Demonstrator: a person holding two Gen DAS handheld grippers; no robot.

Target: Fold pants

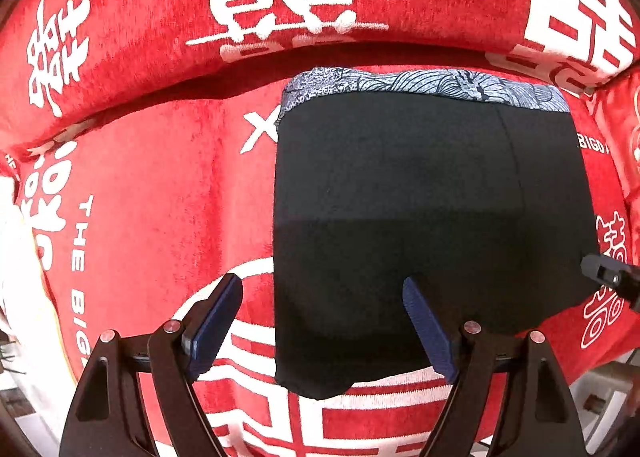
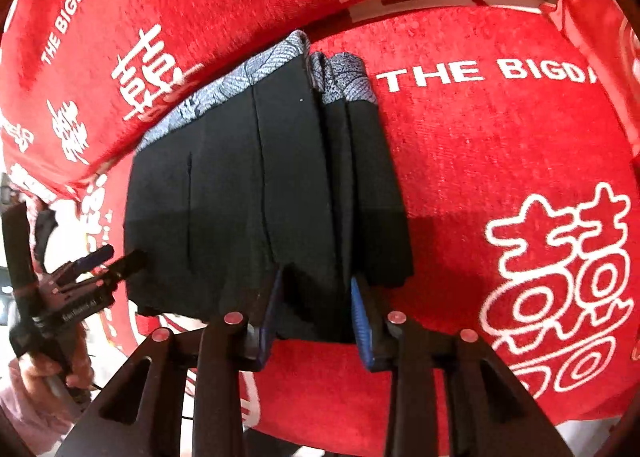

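left wrist: black pants [image 1: 420,225], patterned waistband [image 1: 420,83] toward the back cushion, lie folded flat on the red sofa cover [image 1: 160,185]. left gripper [image 1: 324,321] hangs spread wide over the near-left hem, holding nothing. risk: a descending finger drags that edge and opens the fold.

right wrist: right gripper [image 2: 316,309] part-open, straddling the near hem of the stacked right-side layers [image 2: 360,193]; real pinch, cannot tell. risk: catching only 1 layer, so lifting peels the stack apart on the soft cover.
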